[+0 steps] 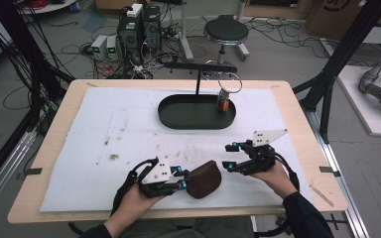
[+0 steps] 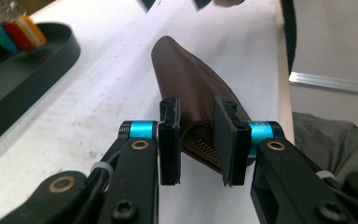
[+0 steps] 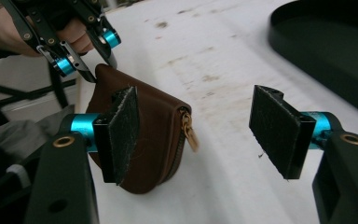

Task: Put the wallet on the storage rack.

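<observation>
A brown leather pouch point(image 1: 204, 179) lies near the table's front edge, raised at one end. My left gripper point(image 1: 183, 178) is shut on that end, and in the left gripper view its pads point(image 2: 168, 140) press the pouch point(image 2: 186, 79) from both sides. In the right gripper view the pouch point(image 3: 154, 126) shows a gold zipper pull point(image 3: 190, 133), with the left gripper point(image 3: 86, 51) clamped on its far corner. My right gripper point(image 1: 228, 156) stands open just right of the pouch. Its pads point(image 3: 123, 133) are wide apart with nothing between them.
A black oval tray point(image 1: 168, 119) sits at the middle back of the white mat point(image 1: 104, 148). Coloured tags point(image 1: 222, 101) hang over the tray's right end under a metal ring, below a T-shaped stand. A round stool point(image 1: 225, 32) and cables are on the floor beyond.
</observation>
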Motion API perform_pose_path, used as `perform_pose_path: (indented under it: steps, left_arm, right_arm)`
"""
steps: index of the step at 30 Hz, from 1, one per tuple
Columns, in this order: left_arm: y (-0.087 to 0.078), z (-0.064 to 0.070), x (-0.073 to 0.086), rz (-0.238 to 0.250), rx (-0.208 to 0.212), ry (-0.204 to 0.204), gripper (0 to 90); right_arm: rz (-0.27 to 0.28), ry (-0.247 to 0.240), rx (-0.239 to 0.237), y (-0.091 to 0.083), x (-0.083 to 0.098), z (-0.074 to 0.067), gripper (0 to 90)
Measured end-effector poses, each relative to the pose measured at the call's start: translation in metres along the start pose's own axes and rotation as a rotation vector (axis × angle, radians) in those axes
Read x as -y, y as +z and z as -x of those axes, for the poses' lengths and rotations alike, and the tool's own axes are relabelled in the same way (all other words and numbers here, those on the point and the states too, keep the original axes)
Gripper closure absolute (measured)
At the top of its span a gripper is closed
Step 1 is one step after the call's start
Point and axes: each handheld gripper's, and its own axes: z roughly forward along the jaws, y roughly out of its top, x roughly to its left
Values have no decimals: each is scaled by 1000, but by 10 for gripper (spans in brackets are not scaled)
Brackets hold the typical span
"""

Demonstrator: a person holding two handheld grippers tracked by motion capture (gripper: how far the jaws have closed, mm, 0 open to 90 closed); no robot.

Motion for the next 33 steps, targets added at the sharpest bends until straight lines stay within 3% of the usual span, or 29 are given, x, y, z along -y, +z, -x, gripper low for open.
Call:
perform_pose_path:
  steps: [4,9,14,20,25,33]
  left_arm:
    - [-1,2,-1,15,15,25,726]
    - [-1,3,-2,36,35,34,735]
    - [-2,1,0,32,45,28,735]
    - [-1,-1,1,26,54,-7,709]
    - [-3,-9,6,45,56,-124,607]
    - [-3,-26,21,55,118,-305,429]
  right_arm:
    - [-52,12,-76,15,1,2,330]
    - [-101,19,-120,31,3,5,330]
    - [-162,2,-212,43,6,1,430]
    - [-160,-29,-193,39,6,0,524]
    - [-114,-41,-205,32,5,-3,630]
    - [-64,-58,-164,23,2,-8,707]
